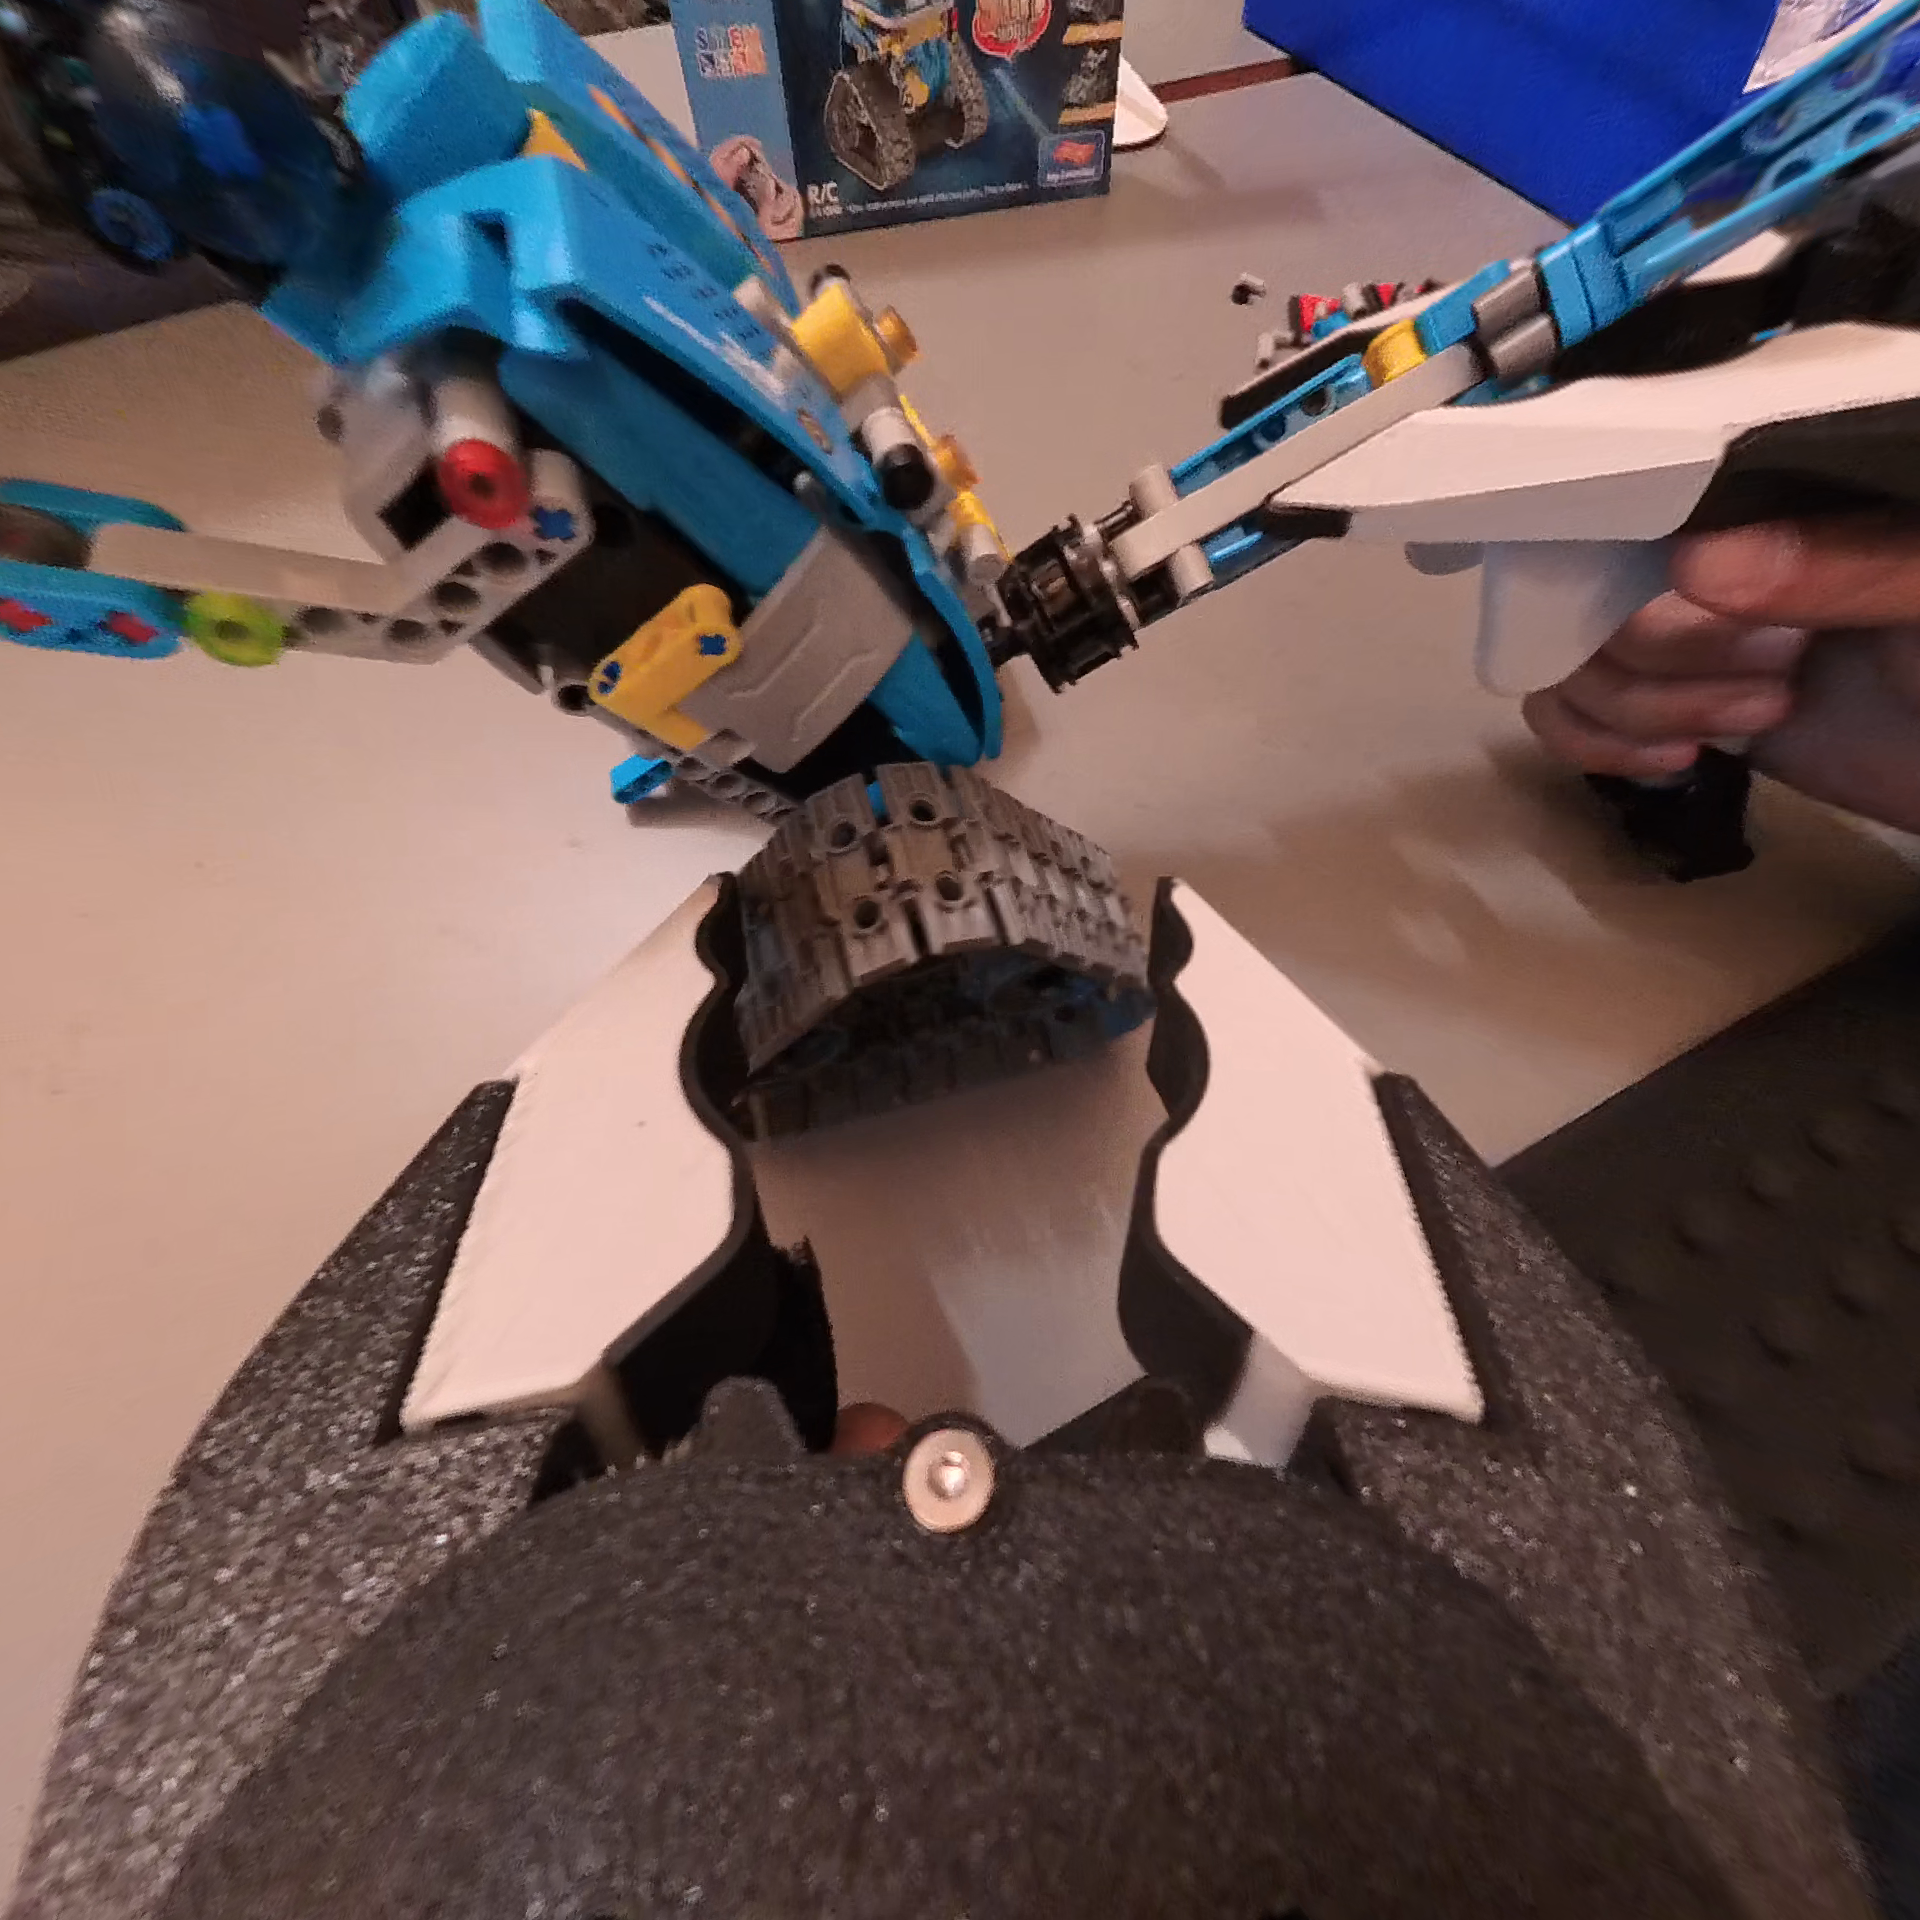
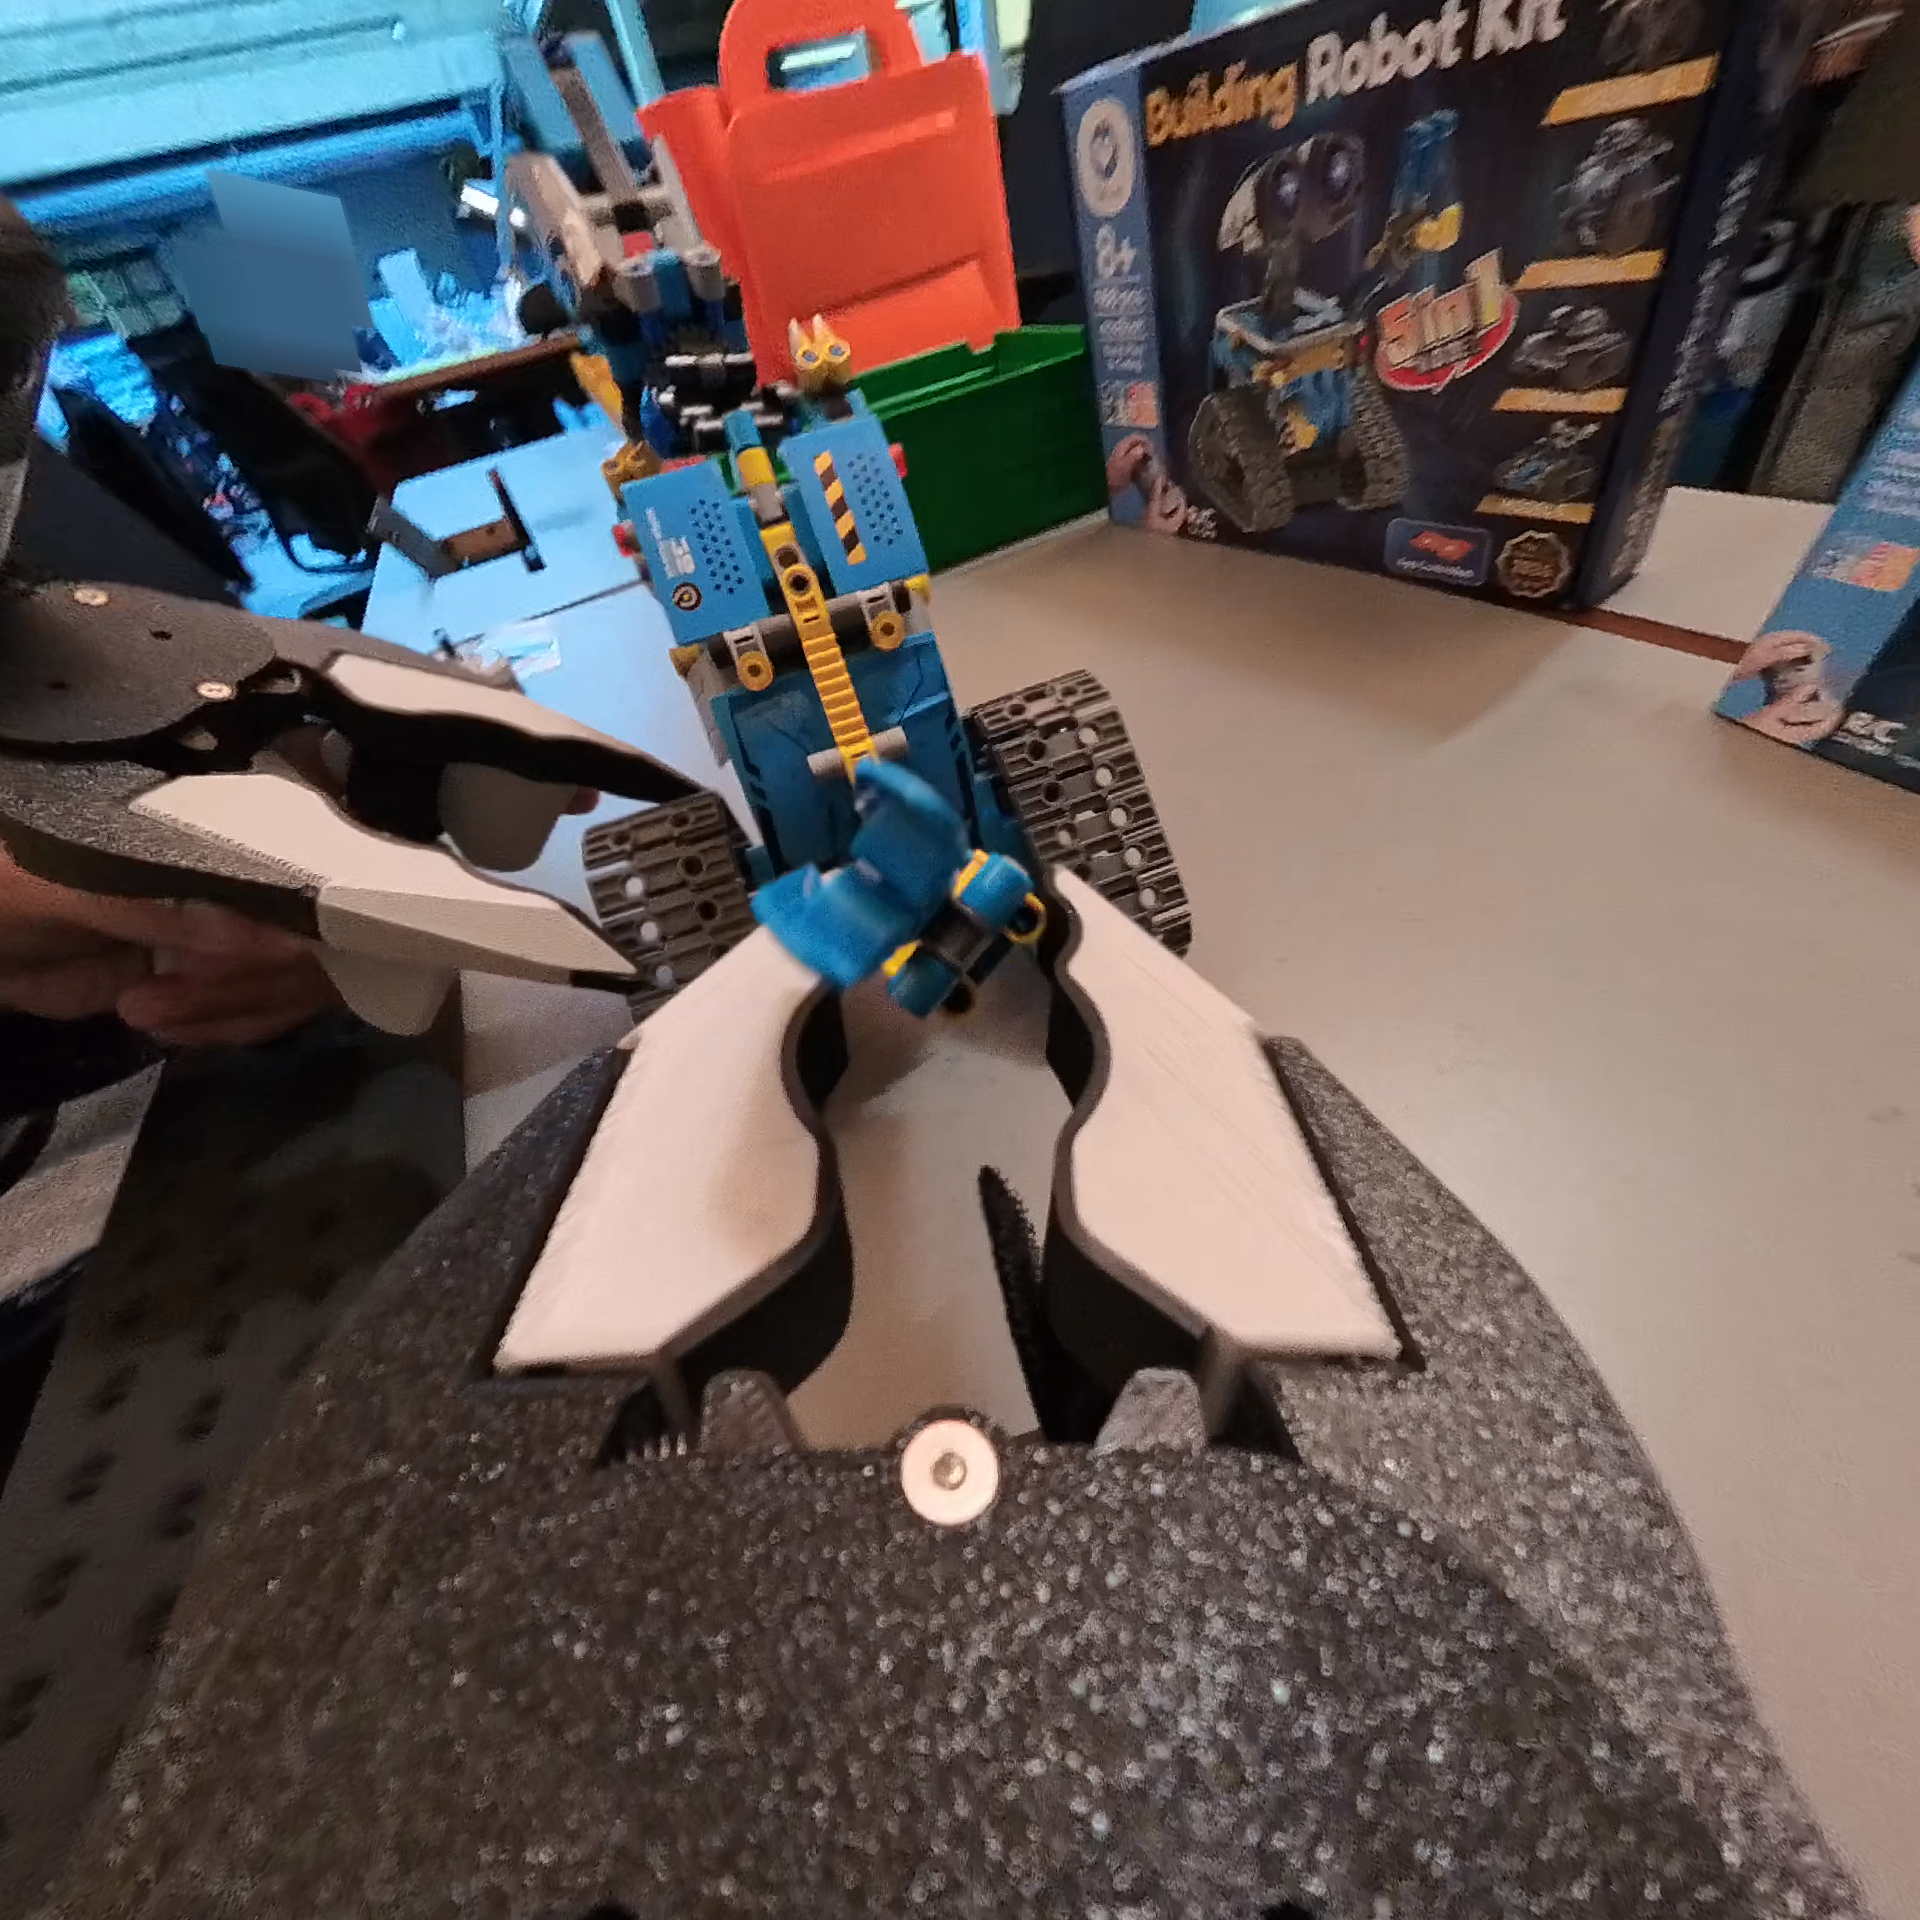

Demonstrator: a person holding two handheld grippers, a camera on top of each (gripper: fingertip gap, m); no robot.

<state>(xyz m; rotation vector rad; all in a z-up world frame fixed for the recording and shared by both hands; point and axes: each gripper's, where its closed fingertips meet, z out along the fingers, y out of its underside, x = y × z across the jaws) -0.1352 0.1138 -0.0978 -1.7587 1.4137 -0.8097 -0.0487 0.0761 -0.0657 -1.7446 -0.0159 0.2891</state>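
Observation:
A blue brick-built robot (image 2: 800,582) with grey tracks stands on the pale table (image 2: 1455,935). In the left wrist view it (image 1: 644,436) is tilted over. My left gripper (image 1: 940,904) is shut on one grey track (image 1: 997,862), with a finger on each side of it. It also shows in the right wrist view (image 2: 655,883), at the robot's left track (image 2: 675,894). My right gripper (image 2: 914,925) is shut on the robot's blue arm (image 2: 883,894), near its claw end. In the left wrist view the right gripper (image 1: 1288,499) comes in from the right along that arm (image 1: 1558,270), held by a hand (image 1: 1714,665).
A dark kit box (image 2: 1403,312) stands at the back of the table and shows in the left wrist view too (image 1: 904,104). An orange case (image 2: 862,187) and a green bin (image 2: 987,436) are behind the robot. Loose pieces (image 1: 1320,312) lie on the table. A black mat (image 1: 1766,1247) is at the right.

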